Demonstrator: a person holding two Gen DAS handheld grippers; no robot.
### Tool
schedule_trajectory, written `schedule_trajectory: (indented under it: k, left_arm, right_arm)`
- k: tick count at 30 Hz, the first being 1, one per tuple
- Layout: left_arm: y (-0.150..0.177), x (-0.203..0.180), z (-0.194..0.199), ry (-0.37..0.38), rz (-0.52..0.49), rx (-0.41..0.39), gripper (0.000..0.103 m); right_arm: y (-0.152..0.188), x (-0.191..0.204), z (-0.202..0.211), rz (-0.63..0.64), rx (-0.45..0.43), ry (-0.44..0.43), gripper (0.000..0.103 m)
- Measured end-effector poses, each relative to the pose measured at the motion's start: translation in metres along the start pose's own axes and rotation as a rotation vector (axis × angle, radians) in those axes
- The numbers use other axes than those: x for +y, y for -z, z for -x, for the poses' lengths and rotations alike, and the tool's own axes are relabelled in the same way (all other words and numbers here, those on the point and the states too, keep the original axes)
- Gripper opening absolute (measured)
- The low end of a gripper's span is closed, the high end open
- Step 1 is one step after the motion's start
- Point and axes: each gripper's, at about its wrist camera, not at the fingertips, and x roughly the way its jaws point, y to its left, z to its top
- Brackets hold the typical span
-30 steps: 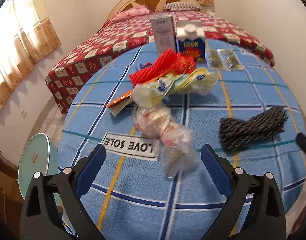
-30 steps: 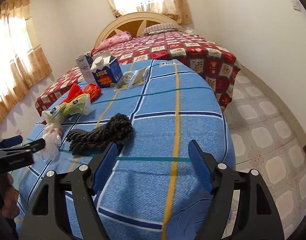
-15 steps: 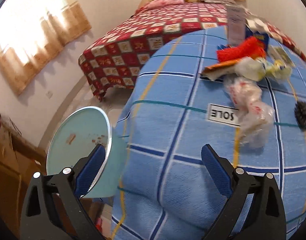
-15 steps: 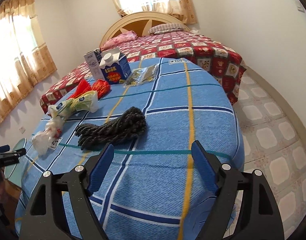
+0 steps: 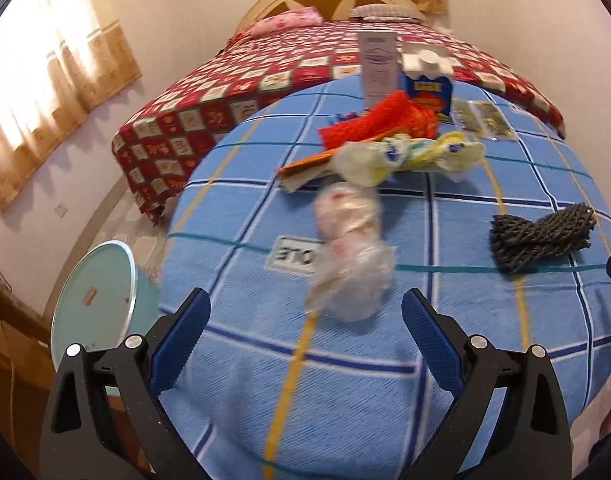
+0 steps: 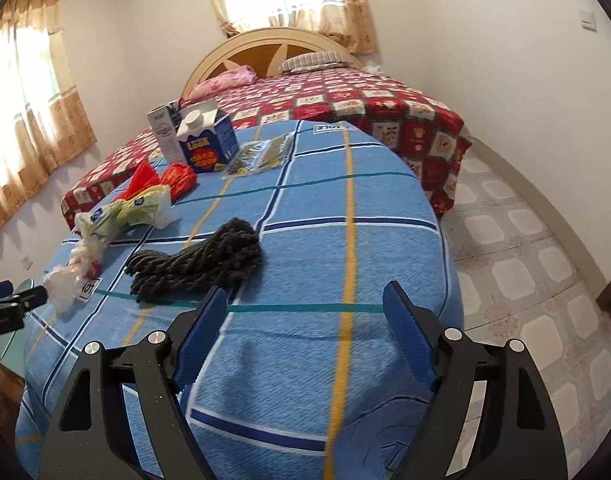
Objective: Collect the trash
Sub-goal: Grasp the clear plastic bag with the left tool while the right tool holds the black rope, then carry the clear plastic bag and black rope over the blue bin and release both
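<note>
A crumpled clear plastic bag (image 5: 351,256) lies on the blue checked cloth (image 5: 345,380) just ahead of my open, empty left gripper (image 5: 305,332). Behind it lie a yellowish plastic bag (image 5: 409,156), red wrappers (image 5: 377,124), a blue carton (image 5: 427,84) and a white box (image 5: 379,66). A dark rope bundle (image 5: 541,236) lies to the right. In the right wrist view my right gripper (image 6: 305,328) is open and empty, just short of the rope bundle (image 6: 197,260). The clear bag (image 6: 71,272) sits by the left gripper's tip (image 6: 13,304).
A pale green round bin lid (image 5: 91,292) stands on the floor at the table's left edge. Clear sachets (image 6: 261,152) lie near the carton (image 6: 207,144). A bed with a red quilt (image 6: 345,100) stands behind the table. Tiled floor (image 6: 525,260) lies to the right.
My left gripper swung left toward the bin, then back to face the clear bag. My right gripper moved closer to the rope bundle. Both stayed open.
</note>
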Motion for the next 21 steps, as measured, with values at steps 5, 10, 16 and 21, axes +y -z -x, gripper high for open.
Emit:
schedule_trajectory:
  k: [5,10,16,21]
  left_arm:
    - [-0.003,0.005,-0.028,0.017,0.035,0.052,0.074]
    - [0.000,0.020,-0.032,0.114,0.057,0.097,0.028]
    - [0.010,0.037,-0.012,0.107,0.013,0.041,0.014]
    - [0.018,0.056,0.004,0.064,-0.031,0.010,0.013]
  right_arm:
    - [0.001,-0.003,-0.003,-0.005,0.014,-0.011,0.080]
    - [0.002,0.005,-0.003,0.011,0.014,-0.024,0.080]
    - [-0.002,0.016,-0.001,0.036,0.011,-0.034,0.080]
    - [-0.013,0.030,-0.002,0.066,-0.002,-0.031,0.080]
